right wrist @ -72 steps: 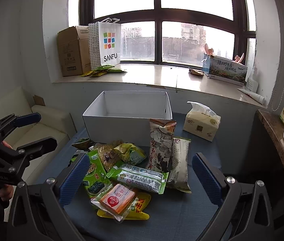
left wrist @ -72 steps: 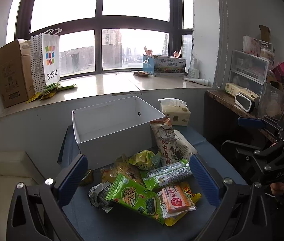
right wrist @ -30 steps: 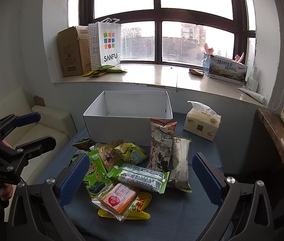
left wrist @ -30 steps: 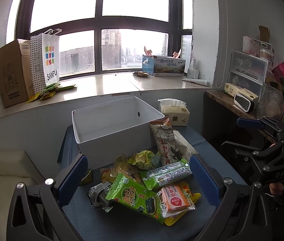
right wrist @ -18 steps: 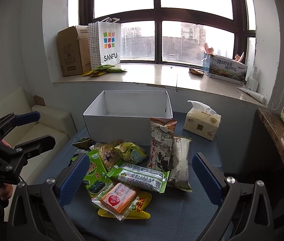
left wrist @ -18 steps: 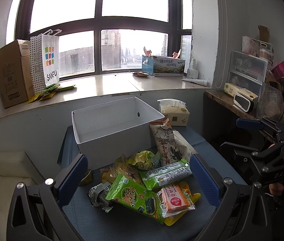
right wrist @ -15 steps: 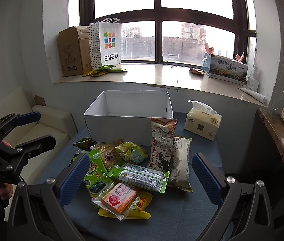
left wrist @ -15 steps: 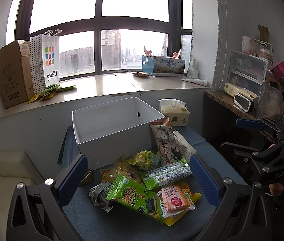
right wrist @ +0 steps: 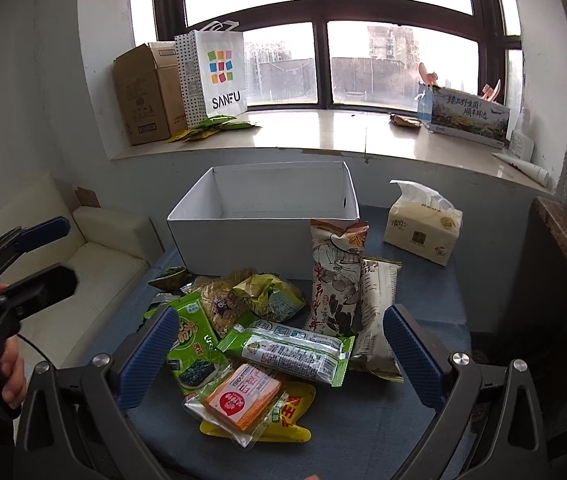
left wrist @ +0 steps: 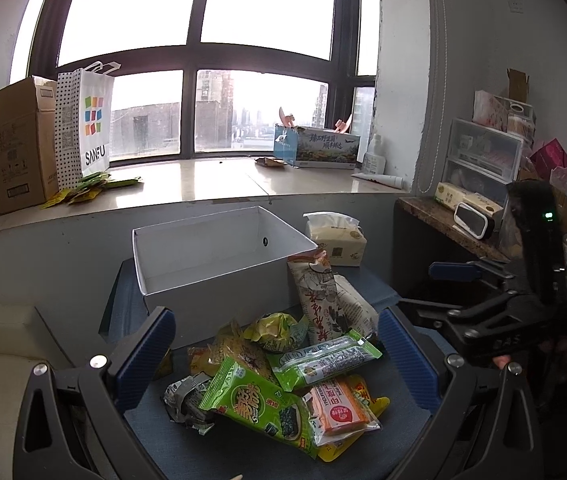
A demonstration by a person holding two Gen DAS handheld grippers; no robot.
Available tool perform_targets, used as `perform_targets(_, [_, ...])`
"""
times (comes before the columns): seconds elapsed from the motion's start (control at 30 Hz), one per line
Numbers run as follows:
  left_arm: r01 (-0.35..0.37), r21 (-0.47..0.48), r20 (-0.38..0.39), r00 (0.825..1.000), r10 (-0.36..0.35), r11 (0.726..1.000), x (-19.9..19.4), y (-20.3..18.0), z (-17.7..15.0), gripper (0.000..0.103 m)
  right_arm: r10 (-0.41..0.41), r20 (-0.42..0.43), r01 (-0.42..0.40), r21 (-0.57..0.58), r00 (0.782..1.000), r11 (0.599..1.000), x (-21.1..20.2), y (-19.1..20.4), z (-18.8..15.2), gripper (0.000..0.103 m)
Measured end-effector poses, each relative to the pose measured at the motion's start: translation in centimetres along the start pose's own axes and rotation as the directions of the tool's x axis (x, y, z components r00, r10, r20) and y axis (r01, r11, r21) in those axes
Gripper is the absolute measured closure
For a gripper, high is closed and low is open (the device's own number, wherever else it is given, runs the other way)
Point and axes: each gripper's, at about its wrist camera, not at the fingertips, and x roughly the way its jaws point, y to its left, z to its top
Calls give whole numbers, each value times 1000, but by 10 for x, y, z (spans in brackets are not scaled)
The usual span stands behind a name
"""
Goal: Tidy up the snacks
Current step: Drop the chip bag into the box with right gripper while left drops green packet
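Observation:
A pile of snack packets lies on a blue-covered table (left wrist: 243, 452), in front of an empty white box (left wrist: 219, 268). In the pile are a green seaweed packet (left wrist: 259, 404), an orange packet (left wrist: 337, 408), a green-edged bar pack (left wrist: 323, 360) and a tall beige bag (left wrist: 315, 300) that leans on the box. My left gripper (left wrist: 275, 360) is open and empty above the near side of the pile. My right gripper (right wrist: 279, 344) is open and empty over the same pile (right wrist: 267, 336). The box (right wrist: 259, 236) also shows in the right wrist view.
A tissue pack (left wrist: 337, 244) stands right of the box. On the windowsill are a cardboard box (left wrist: 19, 164), a SANFU bag (left wrist: 91, 128) and a printed carton (left wrist: 319, 148). A cluttered shelf (left wrist: 483, 184) is at the right, a cream sofa (right wrist: 95, 248) at the left.
Both grippers have held nearly still and open. The snacks and the box have not moved.

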Motion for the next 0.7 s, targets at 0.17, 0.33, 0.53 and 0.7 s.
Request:
perform_targets(0.17, [-23, -41, 7, 1000, 23, 999, 5, 19, -12, 0, -72, -95, 78, 57, 993, 995, 85, -39, 11, 0])
perform_targets(0.33, [0, -128, -81, 997, -11, 992, 18, 46, -26, 0, -105, -172, 116, 52, 979, 992, 158, -55, 11, 2])
perform_targets(0.53, [33, -219, -113, 992, -59, 975, 22, 70, -33, 0, -98, -269, 119, 61, 958, 991, 209, -59, 3, 64])
perform_targets(0.7, [23, -187, -118, 992, -46, 982, 22, 69, -34, 0, -62, -211, 87, 111, 976, 990, 192, -66, 1, 71])
